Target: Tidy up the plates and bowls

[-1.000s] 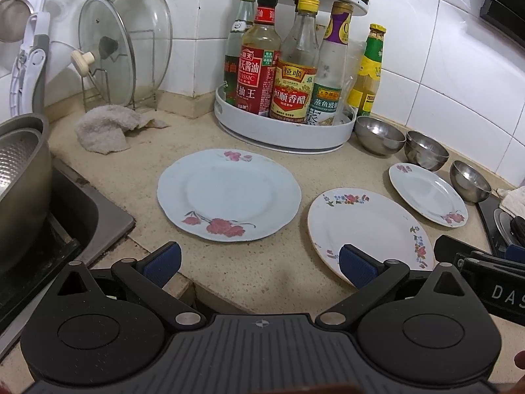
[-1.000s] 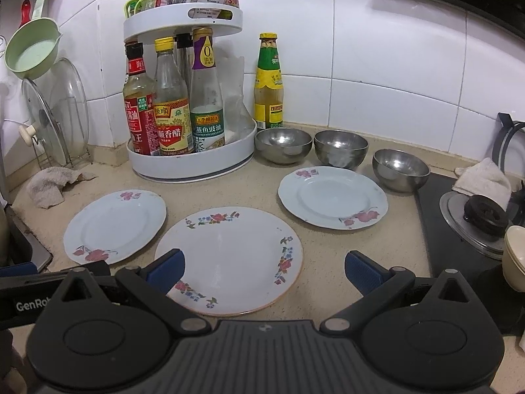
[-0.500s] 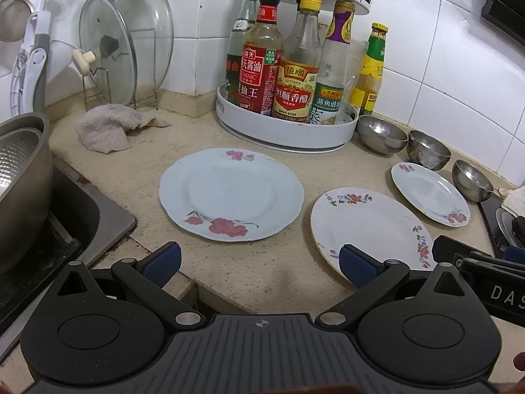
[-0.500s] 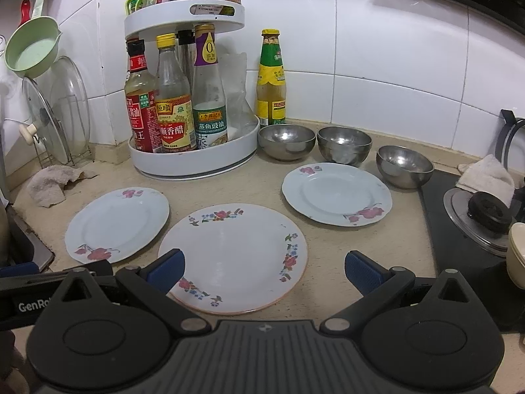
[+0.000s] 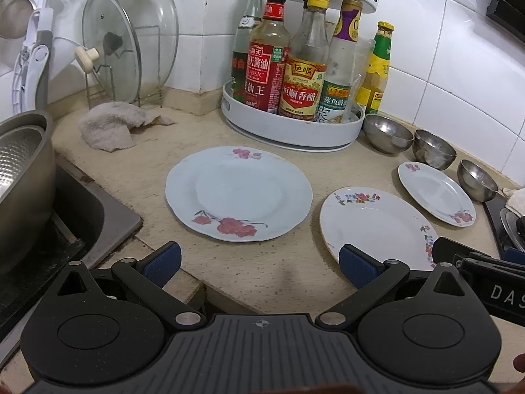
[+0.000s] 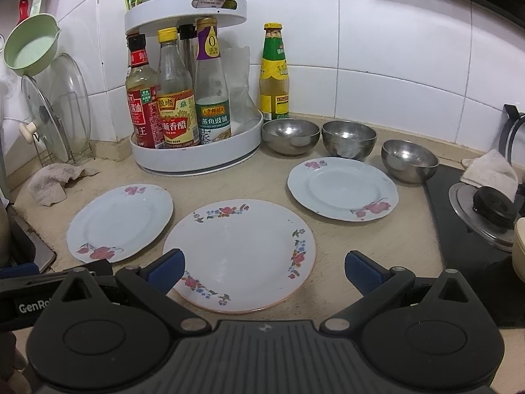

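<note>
Left wrist view: I see my left gripper (image 5: 259, 261) with fingers spread and empty, near a rose plate (image 5: 238, 193) on the counter (image 5: 147, 167). Right wrist view: my right gripper (image 6: 264, 271) is spread too, over the near rim of the floral plate (image 6: 239, 251); three steel bowls (image 6: 348, 139) line the far wall.

Three plates lie apart in a row on the desk (image 6: 377, 262): left plate (image 6: 119, 221), middle plate (image 6: 239, 251) nearest the front, right plate (image 6: 343, 188). Behind them stands a bottle rack (image 6: 197, 154), with three bowls (image 6: 348, 139) lined up to its right. A sink (image 5: 49, 223) sits at the far left.
</note>
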Available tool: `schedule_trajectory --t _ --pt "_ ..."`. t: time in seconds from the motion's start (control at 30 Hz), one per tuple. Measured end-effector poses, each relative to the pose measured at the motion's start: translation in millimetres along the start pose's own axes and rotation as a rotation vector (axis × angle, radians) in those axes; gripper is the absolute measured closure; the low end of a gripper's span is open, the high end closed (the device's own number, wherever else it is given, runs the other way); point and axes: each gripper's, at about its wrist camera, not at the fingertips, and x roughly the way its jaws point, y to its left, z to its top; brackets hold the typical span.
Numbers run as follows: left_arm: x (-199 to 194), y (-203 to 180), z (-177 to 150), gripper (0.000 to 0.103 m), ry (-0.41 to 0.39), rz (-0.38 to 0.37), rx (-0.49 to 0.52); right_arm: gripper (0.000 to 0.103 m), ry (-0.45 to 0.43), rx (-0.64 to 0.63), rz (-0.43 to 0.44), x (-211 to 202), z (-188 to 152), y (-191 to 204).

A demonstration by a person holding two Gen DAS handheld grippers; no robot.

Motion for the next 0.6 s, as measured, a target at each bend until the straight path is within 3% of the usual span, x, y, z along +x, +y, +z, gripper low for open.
schedule_trajectory --t 0.6 --pt "11.4 -7.1 8.0 0.0 0.009 0.015 -0.003 0.001 0.027 -0.01 0.012 15.9 9.3 -2.2"
